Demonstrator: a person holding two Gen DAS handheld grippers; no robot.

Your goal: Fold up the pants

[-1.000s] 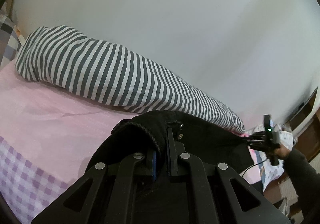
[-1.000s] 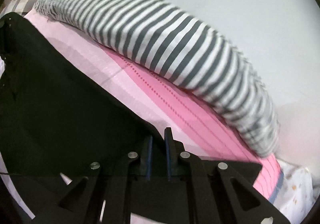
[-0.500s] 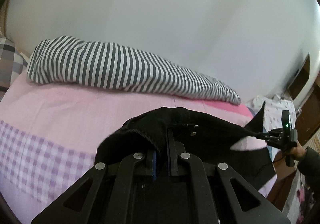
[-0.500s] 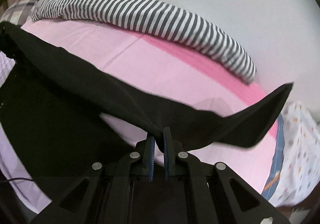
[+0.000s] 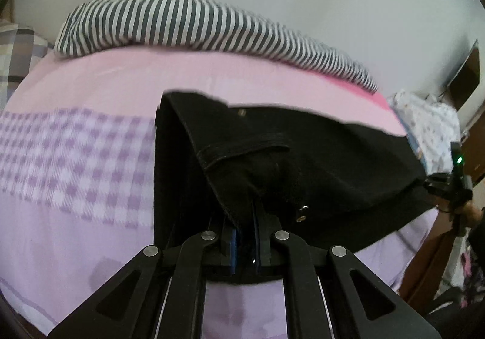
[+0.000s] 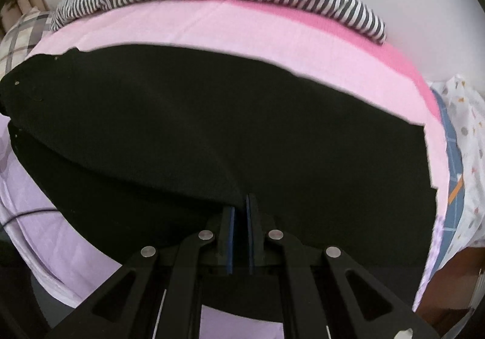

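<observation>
Black pants (image 6: 242, 126), a second ago swung high, now drape ahead over the bed (image 5: 75, 157), left gripper (image 5: 245, 217) and right gripper (image 6: 239, 211) both clamped tight on cloth: fold nearly laid.

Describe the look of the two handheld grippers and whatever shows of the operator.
Both grippers, left and right, are matte black linkages with silver rivets and blue-padded fingers. The far unit shows a green light; the hand wears a dark sleeve.

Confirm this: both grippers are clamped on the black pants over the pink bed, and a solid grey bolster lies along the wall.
Only the bolster is wrong. Both views show a striped bolster, dark grey and white. The left gripper and right gripper do clamp the black pants.
</observation>
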